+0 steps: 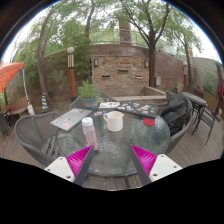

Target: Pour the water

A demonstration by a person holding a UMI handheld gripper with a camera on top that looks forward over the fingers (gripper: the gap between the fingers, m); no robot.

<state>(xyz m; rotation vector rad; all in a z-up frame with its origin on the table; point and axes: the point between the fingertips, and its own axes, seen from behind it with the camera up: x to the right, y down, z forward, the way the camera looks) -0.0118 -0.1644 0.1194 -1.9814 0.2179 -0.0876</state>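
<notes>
The fingers (112,160) are seen spread wide apart with nothing held between them, poised above the near edge of a round glass bench (120,140) on an outdoor patio. Just ahead of the fingers, slightly toward the left one, a pale pink bottle (89,132) stands upright on the glass, and a white cup (115,121) is set just beside it, a little farther off. A small red object (149,122) lies to the right, and papers (70,118) are spread across the far side of the bench; chairs (178,110) are placed around it. The bottle is judged to be rigid and fairly smooth, so some slipperiness may be expected, and its weight will depend on how full it is, which cannot be told. A grasp around the mid-body, below the neck, is judged soundest, so that tilting toward the cup can be controlled. The cup appears light and could easily be knocked over.
</notes>
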